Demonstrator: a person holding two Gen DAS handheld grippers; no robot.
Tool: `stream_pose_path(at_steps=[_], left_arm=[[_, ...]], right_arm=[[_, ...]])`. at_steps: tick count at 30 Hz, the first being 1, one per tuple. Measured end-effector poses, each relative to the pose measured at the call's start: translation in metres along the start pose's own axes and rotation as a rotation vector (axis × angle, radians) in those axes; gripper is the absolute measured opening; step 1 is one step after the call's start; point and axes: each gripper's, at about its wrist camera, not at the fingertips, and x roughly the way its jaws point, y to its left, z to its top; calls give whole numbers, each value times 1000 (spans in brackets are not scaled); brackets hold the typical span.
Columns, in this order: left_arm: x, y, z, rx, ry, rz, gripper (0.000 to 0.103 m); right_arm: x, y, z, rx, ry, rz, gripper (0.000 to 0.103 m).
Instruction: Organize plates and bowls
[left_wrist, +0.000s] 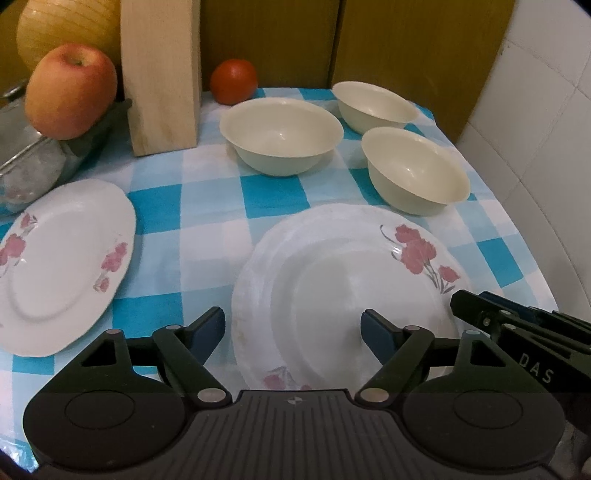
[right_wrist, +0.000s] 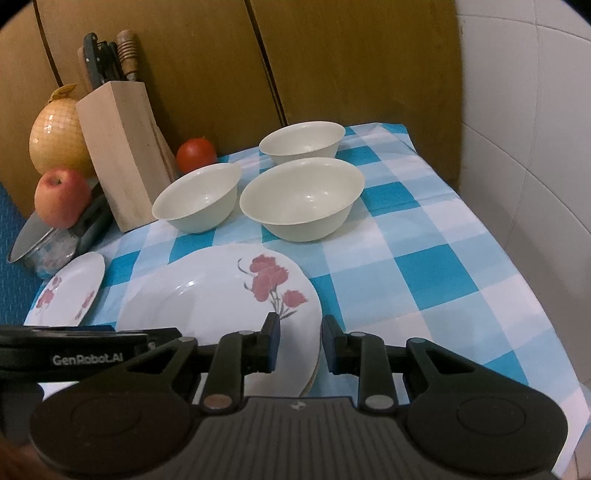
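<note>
A large white plate with red flowers (left_wrist: 351, 280) lies on the checked cloth; in the right wrist view (right_wrist: 221, 295) it looks like the top of a small stack. A second flowered plate (left_wrist: 62, 266) lies to its left, and also shows in the right wrist view (right_wrist: 70, 291). Three cream bowls (left_wrist: 280, 133) (left_wrist: 376, 105) (left_wrist: 415, 170) stand behind. My left gripper (left_wrist: 293, 332) is open over the large plate's near rim. My right gripper (right_wrist: 301, 343) is open with its jaws either side of the plate's right rim, not touching it.
A wooden knife block (left_wrist: 162, 74) stands at the back left, with a tomato (left_wrist: 234, 81), an apple (left_wrist: 70, 90) and a netted melon (right_wrist: 59, 142) nearby. A glass pot lid (left_wrist: 33, 162) lies at the left. A tiled wall (right_wrist: 524, 147) bounds the right.
</note>
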Motion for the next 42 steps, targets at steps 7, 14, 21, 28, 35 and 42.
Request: stream_pose_path(at_steps=[7, 14, 21, 28, 35, 42], left_arm=[[-1, 8, 0, -13, 4, 21, 86], [-7, 10, -1, -10, -11, 24, 86], [-20, 32, -4, -48, -34, 59, 88], [-31, 69, -7, -120, -41, 106, 88], [-47, 111, -9, -210, -79, 145, 90], [-60, 166, -8, -367, -103, 205, 92]], right_arm=[[-5, 0, 5, 10, -27, -6, 25], [-9, 16, 9, 0, -38, 47, 25], [-5, 62, 8, -75, -32, 145, 25], [5, 96, 5, -124, -19, 194, 25], [17, 139, 13, -183, -23, 254, 26], [46, 171, 16, -165, 24, 283, 27]])
